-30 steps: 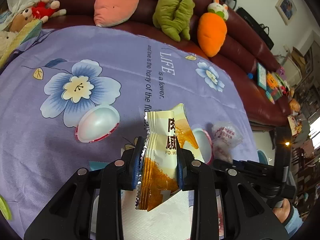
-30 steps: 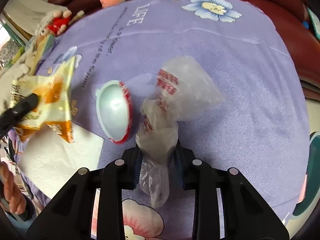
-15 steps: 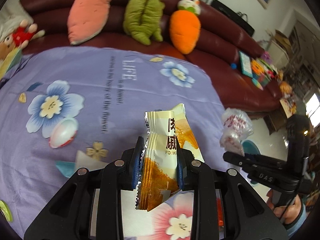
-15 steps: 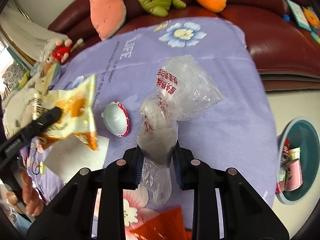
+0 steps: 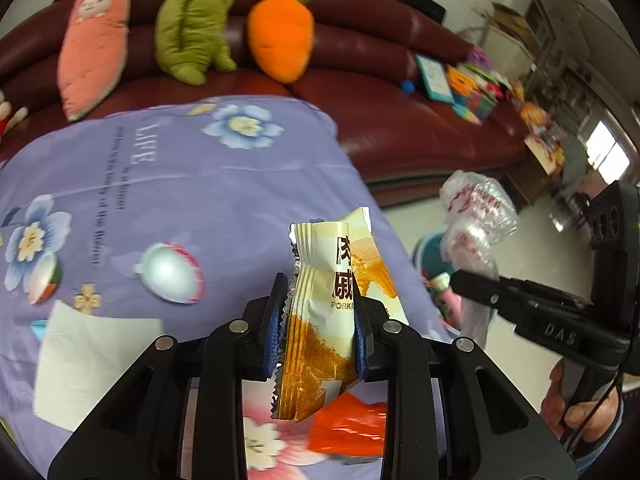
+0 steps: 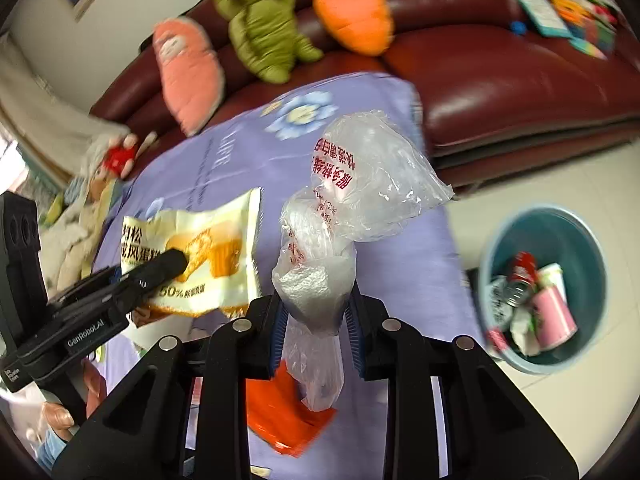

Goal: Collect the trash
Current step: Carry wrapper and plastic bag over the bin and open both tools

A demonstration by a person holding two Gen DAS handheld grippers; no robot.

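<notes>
My left gripper (image 5: 318, 320) is shut on a yellow-and-white snack wrapper (image 5: 320, 320), held above the purple flowered cloth (image 5: 200, 184). The wrapper also shows in the right wrist view (image 6: 200, 264). My right gripper (image 6: 316, 316) is shut on a crumpled clear plastic bag (image 6: 352, 200) with red print, held in the air; the bag also shows in the left wrist view (image 5: 476, 220). A teal bin (image 6: 576, 236) holding cans and cups stands on the floor at the right, beyond the cloth's edge.
On the cloth lie a white napkin (image 5: 88, 356), a white-and-red lid (image 5: 170, 274) and an orange-red wrapper (image 5: 348, 426). A dark red sofa (image 5: 400, 120) with plush toys runs behind. Tiled floor (image 6: 560, 168) lies to the right.
Both grippers have lifted away from the cloth and swung right with their loads. The teal bin has come further into the right wrist view.
</notes>
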